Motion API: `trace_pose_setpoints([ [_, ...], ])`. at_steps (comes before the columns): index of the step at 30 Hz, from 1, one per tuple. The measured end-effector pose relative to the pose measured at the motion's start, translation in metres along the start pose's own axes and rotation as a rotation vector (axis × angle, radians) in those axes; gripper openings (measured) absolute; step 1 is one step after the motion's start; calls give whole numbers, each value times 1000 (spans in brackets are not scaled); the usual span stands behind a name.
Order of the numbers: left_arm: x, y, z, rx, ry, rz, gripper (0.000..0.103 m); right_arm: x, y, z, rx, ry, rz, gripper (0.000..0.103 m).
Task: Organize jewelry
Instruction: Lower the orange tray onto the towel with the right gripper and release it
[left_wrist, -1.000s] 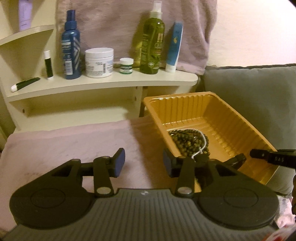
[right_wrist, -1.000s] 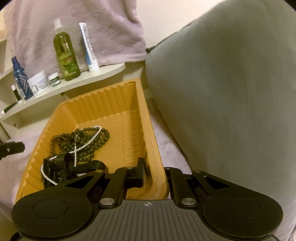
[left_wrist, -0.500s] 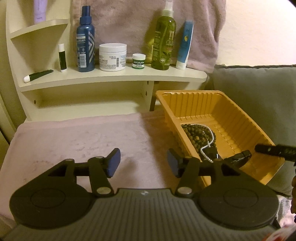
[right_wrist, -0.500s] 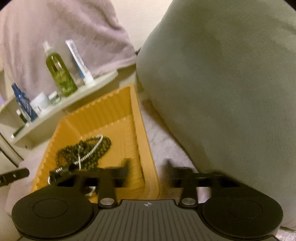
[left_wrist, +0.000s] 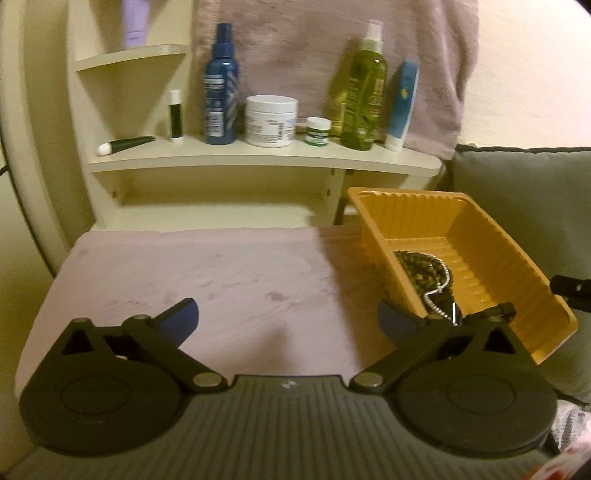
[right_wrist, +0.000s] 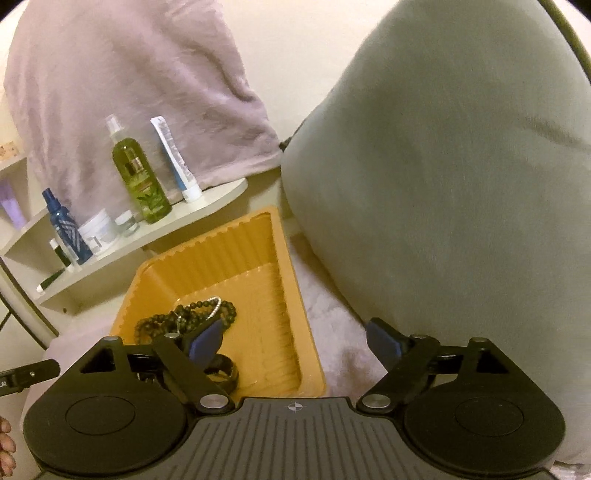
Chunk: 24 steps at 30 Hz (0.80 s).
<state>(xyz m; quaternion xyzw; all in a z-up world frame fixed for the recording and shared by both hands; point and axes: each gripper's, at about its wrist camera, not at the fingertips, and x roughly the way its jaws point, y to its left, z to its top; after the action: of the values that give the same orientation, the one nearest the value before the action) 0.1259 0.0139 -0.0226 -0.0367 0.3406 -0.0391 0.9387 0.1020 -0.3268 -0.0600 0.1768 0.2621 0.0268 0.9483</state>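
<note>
An orange ribbed tray (left_wrist: 480, 236) stands on the pink cloth at the right. In it lie a dark bead necklace (left_wrist: 421, 269) and a silver chain (left_wrist: 439, 291). My left gripper (left_wrist: 288, 319) hovers over the cloth to the tray's left, its jaws opening wide with nothing between them. In the right wrist view the tray (right_wrist: 221, 251) holds the beads (right_wrist: 184, 317), the chain (right_wrist: 216, 306) and a dark bangle (right_wrist: 221, 373). My right gripper (right_wrist: 295, 339) is opening above the tray's right wall without touching it. One finger is over the tray and the other is over the cloth.
A cream shelf (left_wrist: 258, 158) behind the cloth carries a blue bottle (left_wrist: 221, 85), a white jar (left_wrist: 271, 120), a green spray bottle (left_wrist: 364, 88) and tubes. A grey cushion (right_wrist: 443, 184) rises close to the tray's right side. A pink towel (right_wrist: 129, 85) hangs behind.
Both pairs of jaws have spread wide. The right gripper, earlier closed at the tray's near right rim, has let go. Both grippers have drawn back from the tray.
</note>
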Motion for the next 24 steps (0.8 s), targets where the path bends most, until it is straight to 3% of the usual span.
trace_pose_setpoints([
  [10, -32, 12, -5, -43, 29, 11, 103, -19, 44, 2, -81, 61, -47, 87],
  [24, -79, 26, -14, -80, 79, 41, 102, -43, 117, -23, -213, 176, 40, 87],
])
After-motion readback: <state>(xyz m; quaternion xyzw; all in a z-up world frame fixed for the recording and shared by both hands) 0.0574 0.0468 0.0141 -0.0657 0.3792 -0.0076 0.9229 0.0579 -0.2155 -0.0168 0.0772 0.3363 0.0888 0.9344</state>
